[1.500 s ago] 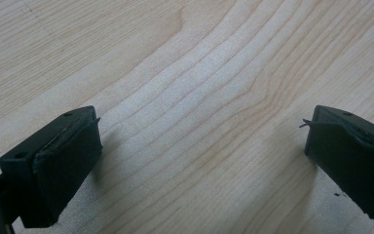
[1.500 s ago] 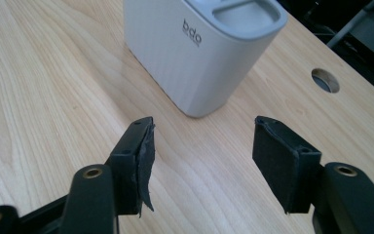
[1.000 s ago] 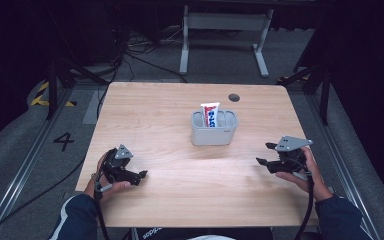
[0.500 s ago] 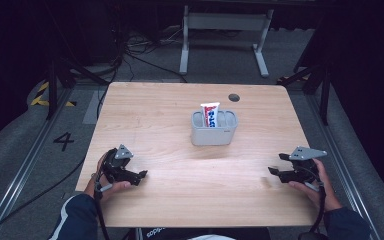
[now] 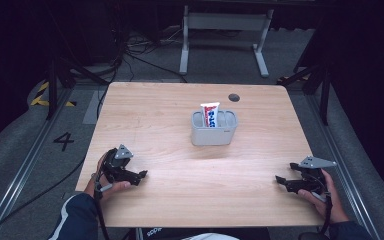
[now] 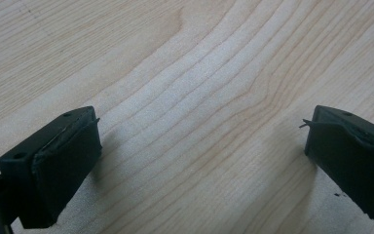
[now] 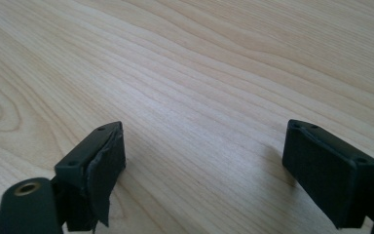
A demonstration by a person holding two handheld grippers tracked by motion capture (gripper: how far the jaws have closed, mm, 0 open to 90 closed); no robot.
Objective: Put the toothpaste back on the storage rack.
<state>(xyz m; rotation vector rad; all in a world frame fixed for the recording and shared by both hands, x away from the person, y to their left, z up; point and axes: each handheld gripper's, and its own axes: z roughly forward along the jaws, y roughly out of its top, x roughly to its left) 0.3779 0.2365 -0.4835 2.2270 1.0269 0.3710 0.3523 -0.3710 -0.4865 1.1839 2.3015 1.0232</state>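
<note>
High view overlooks the table (image 5: 180, 200); claw views skim its wood closely

Bright, even light on the table (image 5: 180, 200); dark surroundings, soft focus.

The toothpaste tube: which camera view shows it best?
The high view: the toothpaste tube stands upright in the grey holder near the table's middle. Both gripper views look at bare wood grain between their black jaws.
</note>
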